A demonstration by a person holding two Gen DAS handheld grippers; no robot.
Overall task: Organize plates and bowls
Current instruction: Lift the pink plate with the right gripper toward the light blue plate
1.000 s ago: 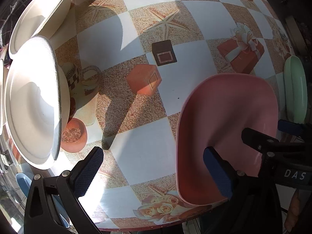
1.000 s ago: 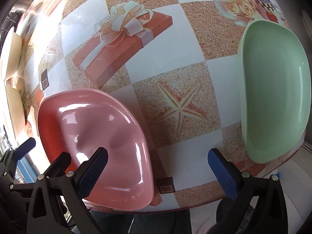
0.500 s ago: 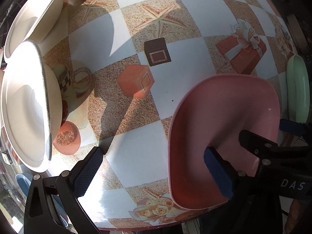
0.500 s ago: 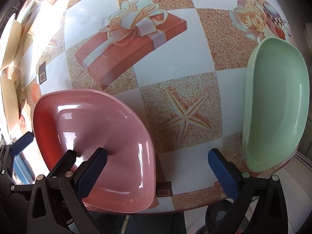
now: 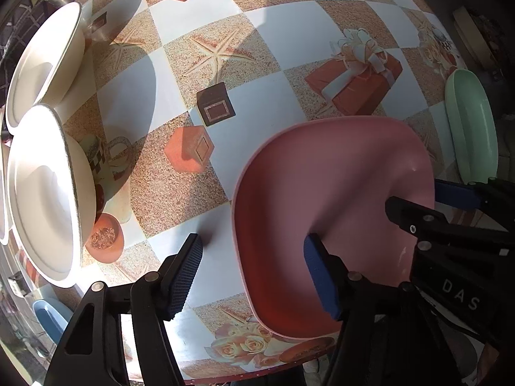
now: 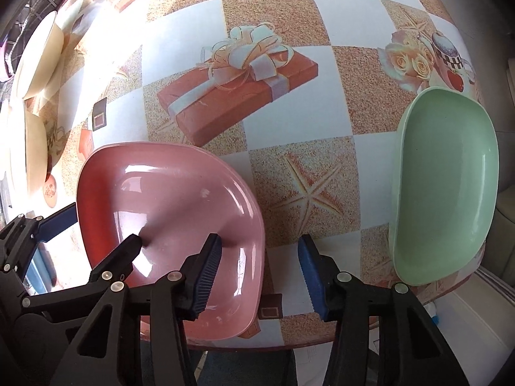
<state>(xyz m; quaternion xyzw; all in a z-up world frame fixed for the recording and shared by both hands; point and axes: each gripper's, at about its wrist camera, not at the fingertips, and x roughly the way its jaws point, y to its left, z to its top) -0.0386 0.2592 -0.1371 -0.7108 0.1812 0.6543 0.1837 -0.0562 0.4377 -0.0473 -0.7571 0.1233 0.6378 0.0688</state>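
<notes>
— Can any writing be read?

— The white letters "DAS" are seen on the black body of the right gripper (image 5: pixel 415 206), low at the right of the left wrist view. No other lettering can be made out; the small brown squares printed on the patterned tabletop (image 5: pixel 280 32) carry only a frame.

— How are the grippers held?

— The left gripper (image 5: pixel 254 271) is spread wide, with the near left rim of the glossy pink rounded-square plastic plate (image 5: pixel 328 193) set between its blue pads; one pad is over the plate's inside, the other over the tabletop outside, and no contact can be confirmed. The right gripper (image 6: pixel 259 273) is likewise open, with the plate's near right rim between its fingers. Nothing is clamped by either.

— Where are the dishes placed?

— The pink plate (image 6: pixel 167 199) is laid at the near edge of the tabletop (image 6: pixel 289 6). The pale green rounded-square plastic plate (image 6: pixel 447 180) is set well apart at the right, its near corner over the tabletop's edge. Two cream round bowls (image 5: pixel 42 189) are seen at the far left, just beside each other.

— What is hidden or cut off?

— The bowls are cropped by the fisheye border, and a pale blue object (image 5: pixel 48 318) below the tabletop's edge cannot be identified. The pink plate's near edge is covered by gripper parts.
</notes>
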